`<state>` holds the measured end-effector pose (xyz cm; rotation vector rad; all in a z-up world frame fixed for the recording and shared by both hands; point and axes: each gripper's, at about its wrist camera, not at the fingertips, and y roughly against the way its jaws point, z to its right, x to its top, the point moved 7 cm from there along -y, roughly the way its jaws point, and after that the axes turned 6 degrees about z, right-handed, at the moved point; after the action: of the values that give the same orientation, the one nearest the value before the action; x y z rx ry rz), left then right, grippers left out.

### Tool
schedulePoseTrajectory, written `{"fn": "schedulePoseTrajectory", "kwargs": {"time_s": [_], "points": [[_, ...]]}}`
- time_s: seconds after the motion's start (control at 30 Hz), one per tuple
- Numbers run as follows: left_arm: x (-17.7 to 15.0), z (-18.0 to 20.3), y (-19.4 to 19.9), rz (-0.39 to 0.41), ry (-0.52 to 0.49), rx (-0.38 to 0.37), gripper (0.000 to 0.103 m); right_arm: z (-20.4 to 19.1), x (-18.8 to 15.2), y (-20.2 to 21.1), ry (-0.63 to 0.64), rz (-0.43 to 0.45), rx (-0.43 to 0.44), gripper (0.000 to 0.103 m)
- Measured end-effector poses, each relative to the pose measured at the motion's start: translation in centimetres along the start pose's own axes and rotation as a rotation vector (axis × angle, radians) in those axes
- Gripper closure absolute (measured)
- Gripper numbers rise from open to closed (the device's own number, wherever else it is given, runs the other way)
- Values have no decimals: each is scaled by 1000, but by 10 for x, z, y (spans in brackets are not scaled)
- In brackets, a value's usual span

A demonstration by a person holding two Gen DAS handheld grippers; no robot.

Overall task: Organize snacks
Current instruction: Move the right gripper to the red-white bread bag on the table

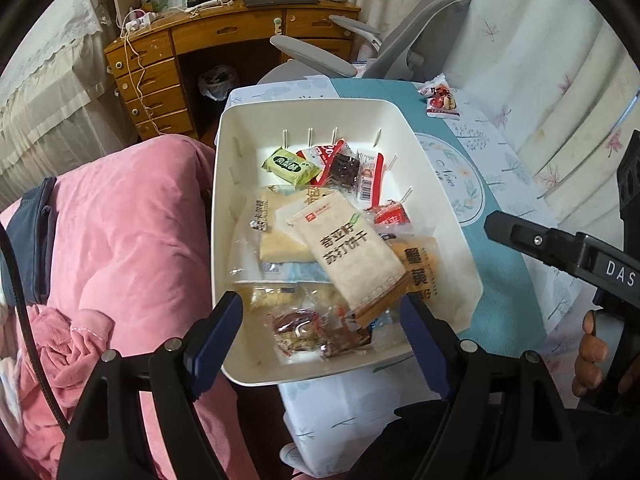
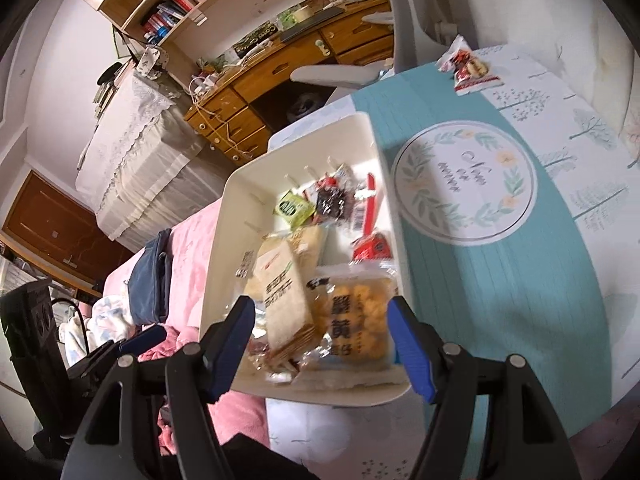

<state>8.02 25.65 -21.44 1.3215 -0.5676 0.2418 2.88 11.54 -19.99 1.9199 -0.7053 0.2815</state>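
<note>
Snack packets, roughly a dozen, fill one white bin (image 1: 448,216) directly below both tools. Left gripper (image 1: 322,344) and right gripper (image 2: 320,344): jaws wide, empty. One red-and-white packet (image 1: 440,98) lies apart, far beyond the bin.

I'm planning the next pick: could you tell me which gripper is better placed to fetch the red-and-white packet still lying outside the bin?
Right, probably. The red-and-white packet lies beyond the bin on the right gripper side, across bare tablecloth; both grippers are open and empty.
</note>
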Motion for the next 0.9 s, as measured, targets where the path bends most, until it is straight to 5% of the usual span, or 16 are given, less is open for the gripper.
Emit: {"fn": "schedulePoseTrajectory", "kwargs": {"time_s": [0.43, 0.9], "points": [[32, 54, -25, -40, 71, 106, 23, 57, 64, 24, 59, 37, -63, 30], [60, 120, -53, -49, 305, 197, 22, 137, 167, 5, 117, -7, -5, 21]]}}
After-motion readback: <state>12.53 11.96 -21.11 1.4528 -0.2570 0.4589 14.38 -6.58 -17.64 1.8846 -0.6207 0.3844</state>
